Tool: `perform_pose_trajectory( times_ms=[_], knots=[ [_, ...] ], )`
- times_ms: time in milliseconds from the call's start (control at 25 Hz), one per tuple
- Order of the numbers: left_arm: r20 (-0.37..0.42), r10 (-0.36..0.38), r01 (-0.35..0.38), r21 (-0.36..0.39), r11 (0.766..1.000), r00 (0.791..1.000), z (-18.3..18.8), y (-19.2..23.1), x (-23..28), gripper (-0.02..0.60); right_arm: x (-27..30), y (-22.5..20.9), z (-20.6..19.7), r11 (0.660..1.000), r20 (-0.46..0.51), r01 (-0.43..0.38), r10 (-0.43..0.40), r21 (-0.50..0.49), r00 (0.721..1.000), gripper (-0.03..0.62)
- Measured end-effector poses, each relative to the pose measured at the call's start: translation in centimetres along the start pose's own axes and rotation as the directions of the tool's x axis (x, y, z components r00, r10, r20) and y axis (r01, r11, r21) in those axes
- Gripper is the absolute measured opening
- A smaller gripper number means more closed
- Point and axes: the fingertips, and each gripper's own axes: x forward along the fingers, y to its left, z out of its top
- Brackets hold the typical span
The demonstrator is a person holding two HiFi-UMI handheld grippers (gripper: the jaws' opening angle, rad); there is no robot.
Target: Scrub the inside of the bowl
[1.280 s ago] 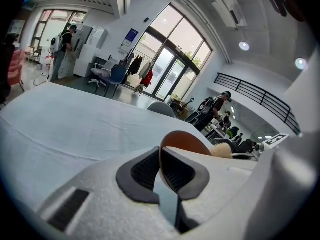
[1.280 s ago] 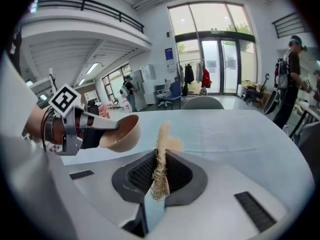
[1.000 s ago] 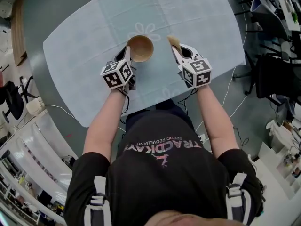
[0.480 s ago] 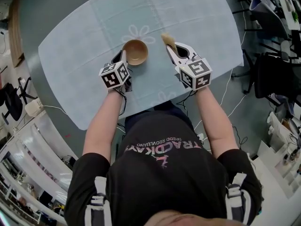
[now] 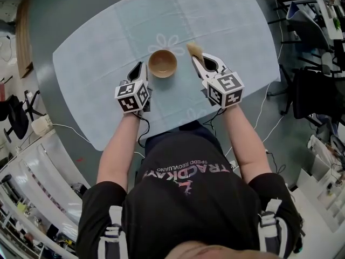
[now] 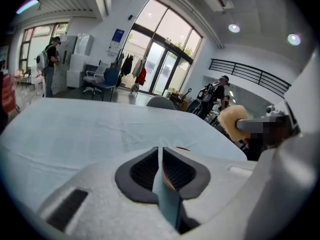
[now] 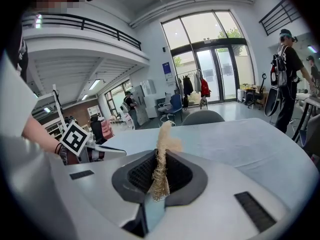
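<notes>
Clamping a tuft of coarse, straw-coloured scrubber (image 7: 164,134), the right gripper (image 7: 161,156) is shown with its jaws pressed onto the fibres, which stand up past the tips. The left gripper (image 6: 160,151) is shown with its jaws almost together and nothing clearly held. Just beside its tip, between the two grippers, a small brown bowl (image 5: 163,63) is set upright on a pale blue tablecloth (image 5: 226,20), apparently touched by neither. The bowl is judged to be wooden: light, stiff, and likely to skid on the cloth when rubbed. It would best be pinched at the near rim by the left gripper, so that it is steadied. The scrubber is judged soft and springy, so firm pressure would be needed.
</notes>
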Motion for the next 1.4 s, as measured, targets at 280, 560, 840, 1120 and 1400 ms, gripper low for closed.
perform_pose_trajectory(
  times_ms=[280,560,840,1120,1400],
  knots=[
    [0.222,-0.127,0.051,0.318,0.947,0.967,8.1,-3.6,-8.9,0.023,-2.2,4.8,5.1,1.0,0.15,0.006,-0.003,-0.019,0.989,0.032],
    [0.333,-0.213,0.064,0.406,0.912,0.919,12.0,-5.2,-17.3,0.017,-6.0,10.5,9.6,0.995,0.266,0.04,-0.016,-0.088,0.964,0.032],
    [0.352,-0.228,0.099,0.348,0.932,0.908,11.4,-4.2,-21.8,0.015,-10.1,14.4,10.4,0.988,0.323,0.101,-0.058,-0.118,0.944,0.032],
    [0.289,-0.276,0.151,0.389,0.909,0.917,9.0,-4.9,-22.6,0.015,-11.1,15.9,6.6,0.99,0.295,0.132,-0.11,-0.056,0.949,0.032],
    [0.245,-0.329,0.206,0.419,0.884,0.912,7.3,-5.9,-22.9,0.015,-12.0,17.2,4.3,0.987,0.274,0.158,-0.142,-0.037,0.951,0.032]
  ],
)
